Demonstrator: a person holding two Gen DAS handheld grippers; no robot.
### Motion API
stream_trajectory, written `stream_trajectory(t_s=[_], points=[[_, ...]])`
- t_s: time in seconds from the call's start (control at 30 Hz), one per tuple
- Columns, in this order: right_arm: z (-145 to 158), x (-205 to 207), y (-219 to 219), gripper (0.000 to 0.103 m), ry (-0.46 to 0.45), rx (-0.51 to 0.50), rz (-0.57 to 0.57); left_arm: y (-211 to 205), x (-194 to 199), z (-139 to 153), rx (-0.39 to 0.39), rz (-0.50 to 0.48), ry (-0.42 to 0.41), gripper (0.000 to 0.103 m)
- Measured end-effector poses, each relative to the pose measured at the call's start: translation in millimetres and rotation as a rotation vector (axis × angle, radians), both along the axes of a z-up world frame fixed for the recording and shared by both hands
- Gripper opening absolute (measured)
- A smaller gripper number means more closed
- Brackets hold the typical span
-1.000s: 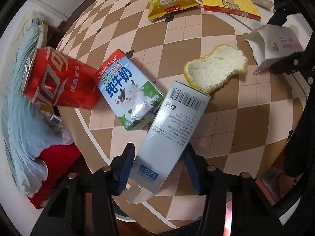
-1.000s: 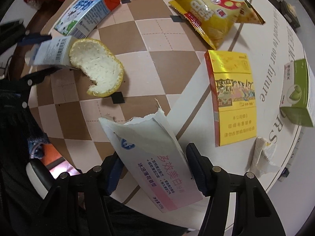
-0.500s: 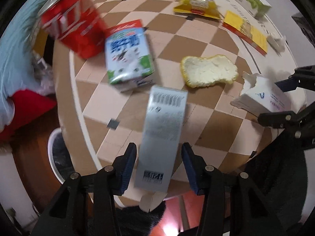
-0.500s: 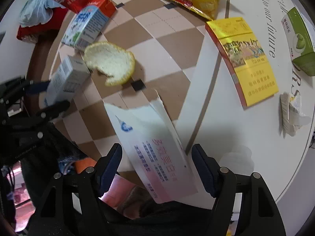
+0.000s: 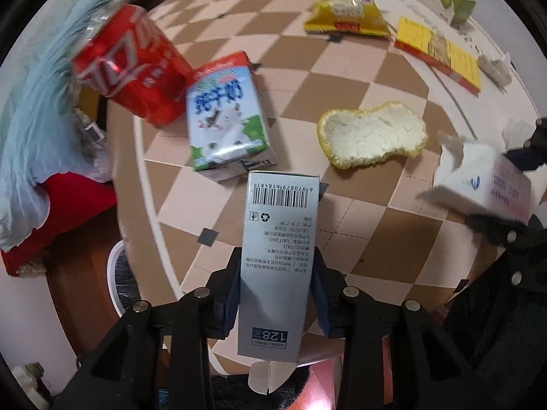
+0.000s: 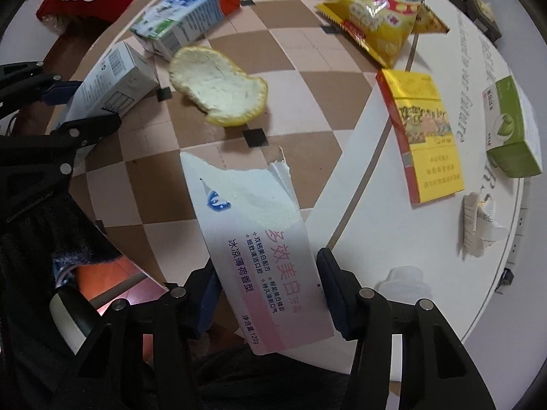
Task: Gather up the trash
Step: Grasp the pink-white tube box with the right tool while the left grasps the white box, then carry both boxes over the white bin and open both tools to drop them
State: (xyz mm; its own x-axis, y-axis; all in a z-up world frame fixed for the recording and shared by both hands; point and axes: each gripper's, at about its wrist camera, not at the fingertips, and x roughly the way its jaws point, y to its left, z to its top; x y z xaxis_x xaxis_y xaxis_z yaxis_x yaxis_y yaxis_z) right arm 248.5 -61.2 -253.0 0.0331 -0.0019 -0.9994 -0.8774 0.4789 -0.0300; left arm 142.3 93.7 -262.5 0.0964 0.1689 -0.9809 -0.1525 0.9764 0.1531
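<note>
My left gripper (image 5: 275, 294) is shut on a grey carton (image 5: 278, 259) with a barcode, held above the near edge of the round checkered table (image 5: 342, 78). My right gripper (image 6: 266, 294) is shut on a torn white and pink toothpaste box (image 6: 259, 242), also lifted over the table edge. That box shows at the right of the left wrist view (image 5: 485, 184), and the grey carton at the left of the right wrist view (image 6: 109, 82). An orange peel (image 5: 372, 136) lies on the table between them.
On the table lie a milk carton (image 5: 225, 112), a red cola can (image 5: 130, 65), a yellow snack bag (image 6: 376, 20), a yellow flat box (image 6: 424, 133), a green box (image 6: 512, 130) and crumpled paper (image 6: 478, 225). A white bin rim (image 5: 119, 280) shows below the table's left edge.
Both grippers have lifted and drawn back toward the table's near edge with their boxes. The left gripper turned, so the grey carton now points straight ahead.
</note>
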Motion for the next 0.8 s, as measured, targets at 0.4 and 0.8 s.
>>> stream_trajectory(t_s=[0.4, 0.8], points=[[64, -19, 35, 0.055, -0.056, 0.153, -0.033, 7, -39, 78, 0.077, 0.183, -0.219, 0.032], [78, -132, 150, 0.055, -0.005, 0.371, -0.032, 88, -131, 135, 0.136, 0.399, -0.354, 0.032]])
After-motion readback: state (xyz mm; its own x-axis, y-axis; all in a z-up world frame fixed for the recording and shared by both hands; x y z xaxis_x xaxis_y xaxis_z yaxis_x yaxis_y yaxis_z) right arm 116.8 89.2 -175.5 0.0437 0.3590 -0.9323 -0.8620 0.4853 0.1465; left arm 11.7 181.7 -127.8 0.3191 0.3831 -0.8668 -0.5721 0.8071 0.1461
